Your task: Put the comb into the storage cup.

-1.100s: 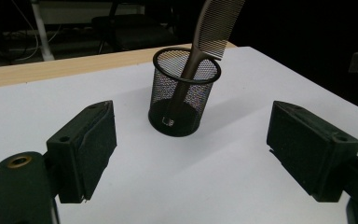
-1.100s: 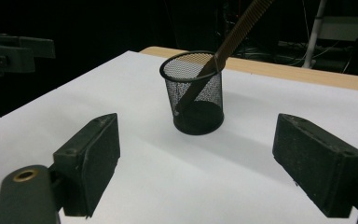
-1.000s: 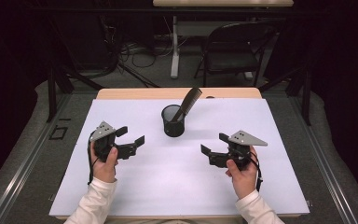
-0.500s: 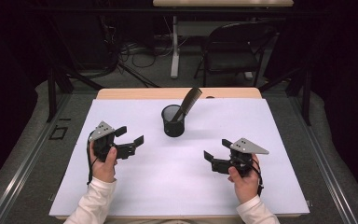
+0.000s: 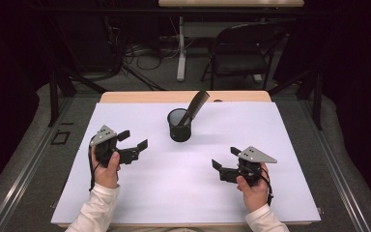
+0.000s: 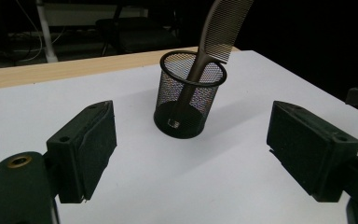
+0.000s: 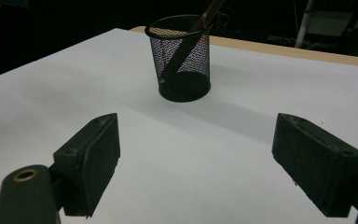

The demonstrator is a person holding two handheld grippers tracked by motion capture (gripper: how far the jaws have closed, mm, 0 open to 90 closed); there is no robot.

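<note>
The high view looks forward and down over the whole table. Each gripper view sits low near the tabletop, facing inward between its own jaws. All three share the mesh cup holding the comb.

A dark folding chair stands behind the table; perhaps grey carpet.

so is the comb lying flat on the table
No, the comb stands tilted in the mesh cup, its toothed end leaning out over the rim.
</note>
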